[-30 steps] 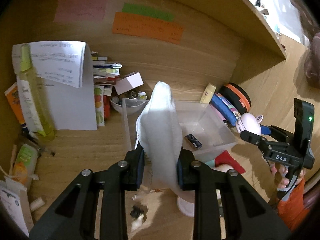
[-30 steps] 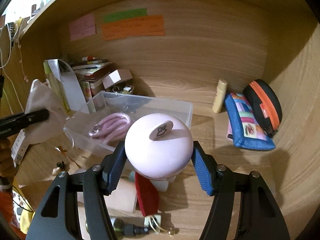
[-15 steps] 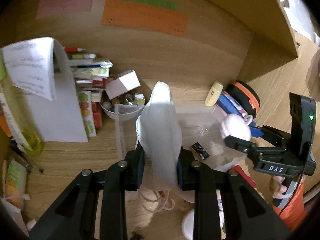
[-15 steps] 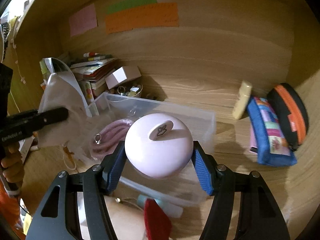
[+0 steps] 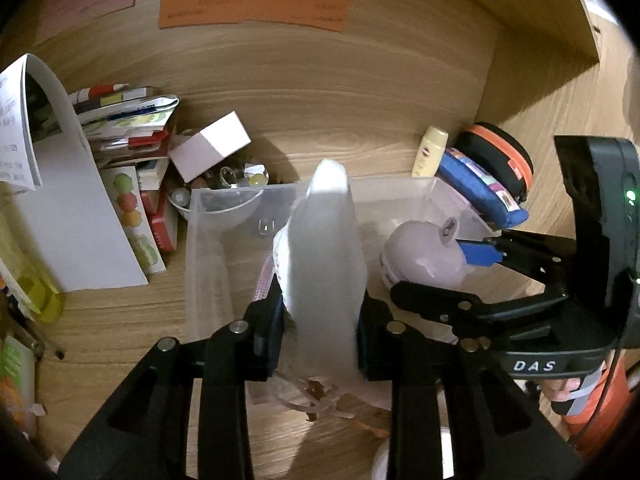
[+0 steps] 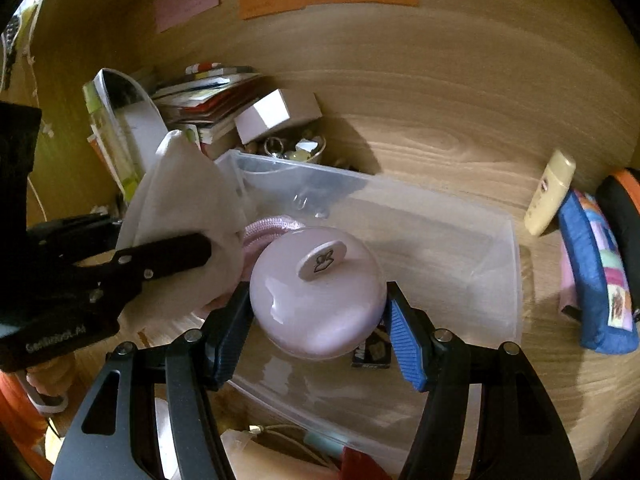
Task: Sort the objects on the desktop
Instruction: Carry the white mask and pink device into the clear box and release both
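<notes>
Pouch (image 5: pixel 320 248) of white translucent material, upright, pinched between the jaws of the left gripper (image 5: pixel 318 330) — jaws narrow, pads pressing on it, and they have just been opening a little with the pouch between them. It hangs over the near left part of the clear plastic bin (image 5: pixel 208 208), which stands on the table (image 5: pixel 360 120) near its back edge. A pink coiled cord (image 6: pixel 268 228) lies inside the bin beside the pouch.

Right gripper (image 6: pixel 320 320) holds a round pale-pink case (image 6: pixel 316 296) at mid width, blue pads on either side of it. Case is over the bin's near side; a small dark packet (image 6: pixel 370 354) lies on the bin floor under it. In the left wrist view the same case (image 5: pixel 424 252) sits just right of the pouch, both above the bin.

Behind the bin, toward the back left corner — a small glass bowl of oddments (image 5: pixel 224 188) with a white box (image 5: pixel 210 146) tilted on it, then a stack of booklets (image 5: pixel 128 120) and a curled sheet of paper (image 5: pixel 64 208). Toward the right edge: a cream tube (image 5: pixel 430 150) leaning upright, a blue patchwork pouch (image 5: pixel 480 188), a black case with orange zip (image 5: pixel 500 156). Orange note (image 5: pixel 252 0) stuck on the back wall.

A hand (image 5: pixel 560 388) grips the right gripper's handle.
</notes>
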### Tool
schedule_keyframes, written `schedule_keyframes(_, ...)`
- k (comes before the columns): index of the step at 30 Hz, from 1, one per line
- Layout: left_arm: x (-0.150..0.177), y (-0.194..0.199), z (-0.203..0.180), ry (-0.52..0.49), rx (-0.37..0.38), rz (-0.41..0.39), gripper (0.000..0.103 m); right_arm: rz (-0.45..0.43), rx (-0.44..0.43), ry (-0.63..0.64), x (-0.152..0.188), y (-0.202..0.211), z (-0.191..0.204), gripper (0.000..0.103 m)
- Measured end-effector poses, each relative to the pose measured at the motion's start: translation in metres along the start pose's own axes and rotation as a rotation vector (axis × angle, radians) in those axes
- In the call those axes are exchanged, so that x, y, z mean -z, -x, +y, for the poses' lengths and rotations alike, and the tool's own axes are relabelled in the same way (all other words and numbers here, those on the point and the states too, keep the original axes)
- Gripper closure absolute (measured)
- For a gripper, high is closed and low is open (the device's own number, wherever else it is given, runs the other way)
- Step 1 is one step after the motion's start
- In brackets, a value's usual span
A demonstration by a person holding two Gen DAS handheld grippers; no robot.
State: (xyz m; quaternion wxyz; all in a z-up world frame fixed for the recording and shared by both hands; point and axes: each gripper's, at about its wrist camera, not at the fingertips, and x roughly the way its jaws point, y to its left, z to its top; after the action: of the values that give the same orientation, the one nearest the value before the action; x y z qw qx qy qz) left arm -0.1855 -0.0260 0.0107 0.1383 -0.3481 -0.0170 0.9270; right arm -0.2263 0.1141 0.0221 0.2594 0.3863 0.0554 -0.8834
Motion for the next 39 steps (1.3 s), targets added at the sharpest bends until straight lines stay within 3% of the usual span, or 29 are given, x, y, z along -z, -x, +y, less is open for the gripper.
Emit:
schedule_keyframes(4,0.000,-0.001,0.001,0.010,0.000,0.004,0.068,0.022,0.001,-0.021,0.002,-0.006,-0.004,0.043)
schedule_keyframes(8,0.001,-0.006,0.006,0.038,0.008,0.037,0.054,0.019,0.007,-0.020,0.003,-0.007,-0.003,0.043)
schedule_keyframes(18,0.002,-0.003,0.006,0.038,0.029,0.044,0.045,-0.022,0.059,0.044,0.007,0.002,0.008,0.042)
schedule_keyframes(22,0.001,0.005,0.006,0.035,0.016,0.012,0.043,-0.037,0.080,0.063,0.006,0.003,0.011,0.041)
schedule_keyframes(29,-0.002,0.022,0.004,0.015,-0.022,-0.059,0.031,-0.088,0.091,0.062,0.003,0.016,0.009,0.035)
schedule_keyframes(33,-0.002,0.028,0.004,0.010,-0.055,-0.087,0.029,-0.127,0.123,0.067,0.003,0.028,0.011,0.022)
schedule_keyframes(39,-0.002,0.045,0.005,0.019,-0.104,-0.130,0.021,-0.139,0.158,0.061,0.007,0.045,0.015,0.019)
